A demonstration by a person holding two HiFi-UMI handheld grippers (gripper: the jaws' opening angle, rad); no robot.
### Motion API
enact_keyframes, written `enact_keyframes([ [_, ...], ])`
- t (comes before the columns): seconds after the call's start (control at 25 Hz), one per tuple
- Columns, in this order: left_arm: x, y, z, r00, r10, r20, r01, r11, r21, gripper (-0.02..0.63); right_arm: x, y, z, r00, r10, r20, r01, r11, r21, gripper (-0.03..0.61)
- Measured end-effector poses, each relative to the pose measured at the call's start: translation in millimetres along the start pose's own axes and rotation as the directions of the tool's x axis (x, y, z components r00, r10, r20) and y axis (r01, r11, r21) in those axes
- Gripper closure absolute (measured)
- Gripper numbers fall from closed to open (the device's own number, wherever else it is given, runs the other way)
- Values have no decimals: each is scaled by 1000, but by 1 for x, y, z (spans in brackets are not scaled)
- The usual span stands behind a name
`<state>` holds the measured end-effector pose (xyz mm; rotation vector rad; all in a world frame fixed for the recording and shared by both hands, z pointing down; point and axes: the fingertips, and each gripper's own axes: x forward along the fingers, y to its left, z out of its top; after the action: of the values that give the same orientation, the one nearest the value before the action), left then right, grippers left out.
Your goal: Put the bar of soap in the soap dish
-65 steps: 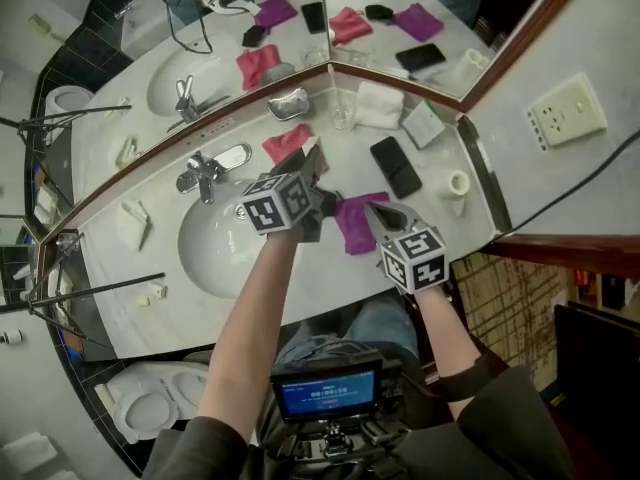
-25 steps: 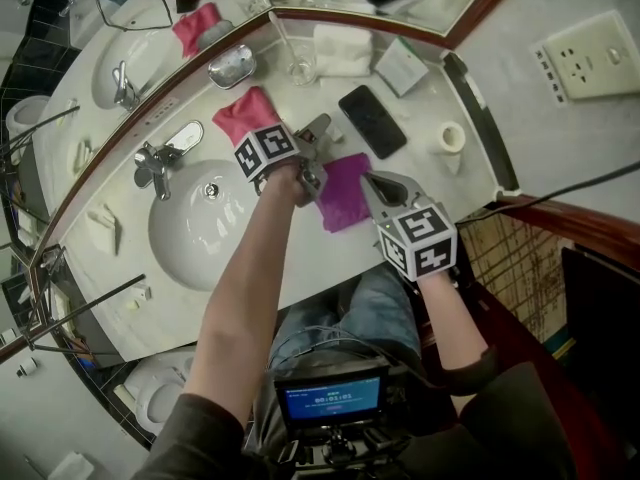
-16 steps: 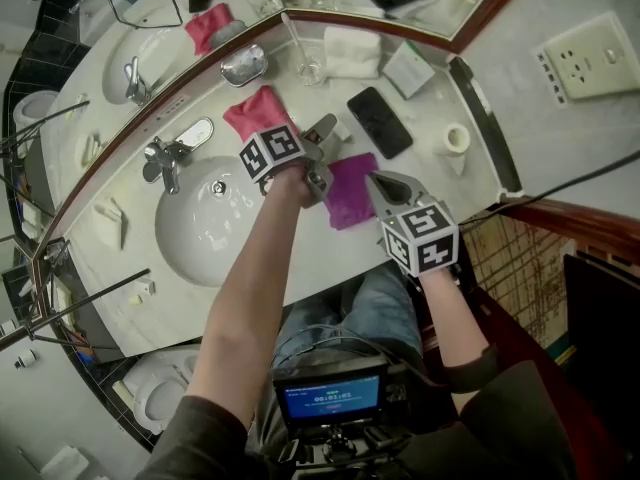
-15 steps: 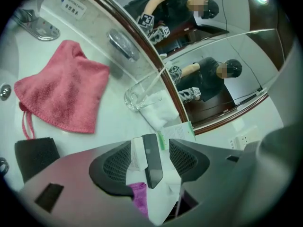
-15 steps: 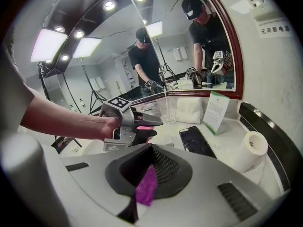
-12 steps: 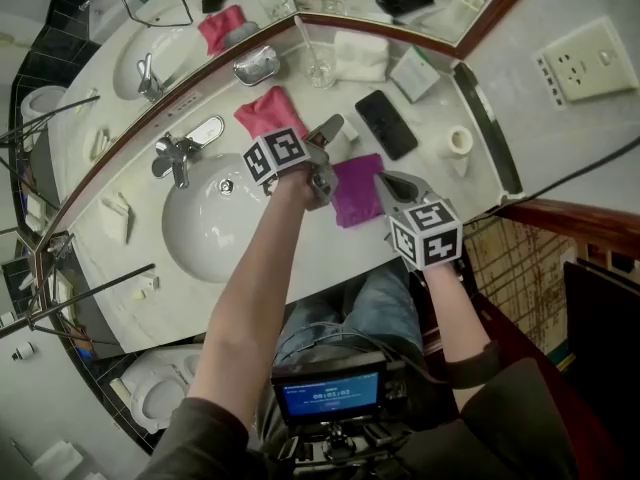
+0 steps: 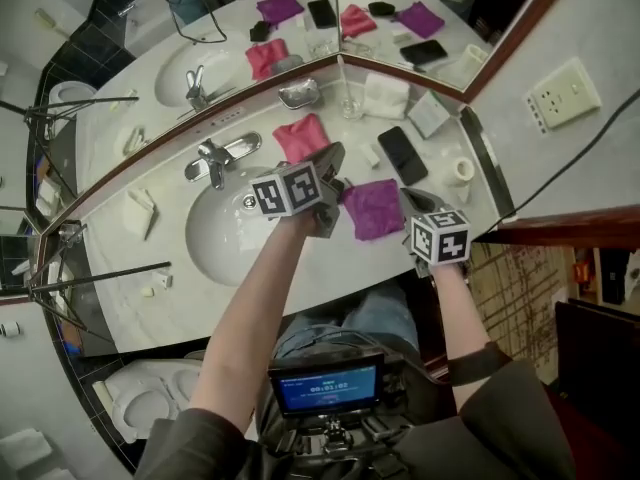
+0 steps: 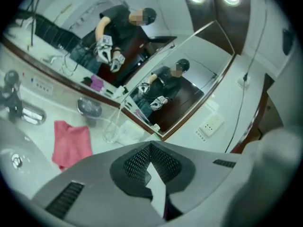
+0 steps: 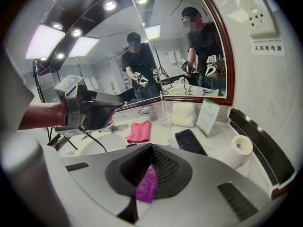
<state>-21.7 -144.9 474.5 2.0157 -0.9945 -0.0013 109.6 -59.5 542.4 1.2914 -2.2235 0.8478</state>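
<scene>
The left gripper (image 8: 150,145) is held above the counter (image 7: 338,260) by the right rim of the basin (image 7: 225,240); its jaws have just been closing and are now brought together with nothing between them. The right gripper (image 9: 151,146) is likewise seen with its jaws together, at the near right edge of the purple cloth (image 7: 374,208). The bar of soap (image 7: 371,155) is seen lying on the counter between the pink cloth (image 7: 301,136) and the phone (image 7: 402,154), while the soap dish (image 7: 298,95) is set farther off by the mirror (image 7: 250,18), apart from the soap.
</scene>
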Motion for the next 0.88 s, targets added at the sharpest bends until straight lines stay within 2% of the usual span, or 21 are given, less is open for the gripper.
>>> enact_keyframes([
  [0.08, -21, -8, 8, 1000, 9, 21, -12, 989, 145, 614, -1, 5, 1, 1000, -6, 0, 6, 1000, -2, 561],
  [0.12, -31, -10, 9, 999, 25, 25, -30, 973, 228, 614, -2, 7, 1, 1000, -9, 0, 9, 1000, -5, 561],
  [0.16, -43, -11, 10, 999, 48, 26, -54, 947, 316, 614, -3, 10, 2, 1000, -12, 0, 12, 1000, -8, 561],
  [0.24, -64, -14, 11, 995, 96, 27, -98, 874, 475, 614, -4, 15, 1, 1000, -14, -1, 14, 1000, -13, 561],
  [0.32, -83, -14, 13, 991, 131, 41, -131, 810, 572, 614, -5, 19, 0, 1000, -18, -3, 18, 1000, -21, 561],
  [0.52, -121, -3, 17, 978, 194, 76, -194, 719, 667, 614, -8, 27, -1, 1000, -23, -7, 23, 999, -30, 561],
  [0.6, -134, 2, 16, 973, 215, 82, -212, 699, 683, 614, -8, 30, -2, 1000, -20, -9, 20, 999, -31, 561],
  [0.88, -170, 27, 16, 955, 276, 111, -279, 701, 656, 614, -14, 29, 0, 1000, -28, -3, 28, 999, -22, 561],
])
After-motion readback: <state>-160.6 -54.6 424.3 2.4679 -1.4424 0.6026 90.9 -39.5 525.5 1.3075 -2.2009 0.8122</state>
